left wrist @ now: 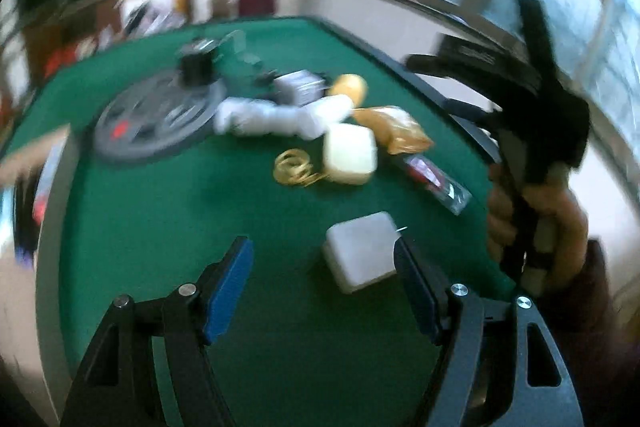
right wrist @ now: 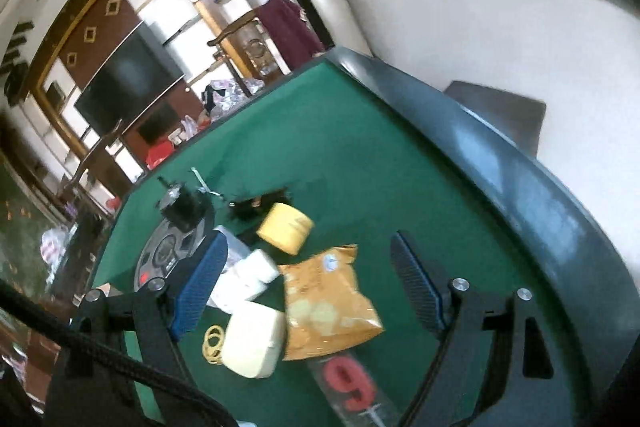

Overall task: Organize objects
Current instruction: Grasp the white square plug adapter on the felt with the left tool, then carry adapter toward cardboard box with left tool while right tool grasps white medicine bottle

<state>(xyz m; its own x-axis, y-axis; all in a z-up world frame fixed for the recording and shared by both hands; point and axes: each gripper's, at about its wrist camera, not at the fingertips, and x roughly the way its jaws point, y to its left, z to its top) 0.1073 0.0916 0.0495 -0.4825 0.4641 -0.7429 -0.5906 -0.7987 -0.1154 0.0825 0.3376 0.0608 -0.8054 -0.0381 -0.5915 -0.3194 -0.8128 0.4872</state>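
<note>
While both of my grippers hang apart and empty, my left gripper (left wrist: 324, 287) sits low with the white square box (left wrist: 360, 251) just inside its right finger, likely lined up to grasp. My right gripper (right wrist: 308, 287) hovers above the orange snack bag (right wrist: 328, 303). Clutter crowds mid-bench (right wrist: 360, 155); green felt toward the dark raised rim (right wrist: 500, 155) offers room

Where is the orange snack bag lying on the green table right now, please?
In the right wrist view the orange snack bag lies between the open fingers, with the cream box at its left and the yellow tape roll beyond it.
</note>
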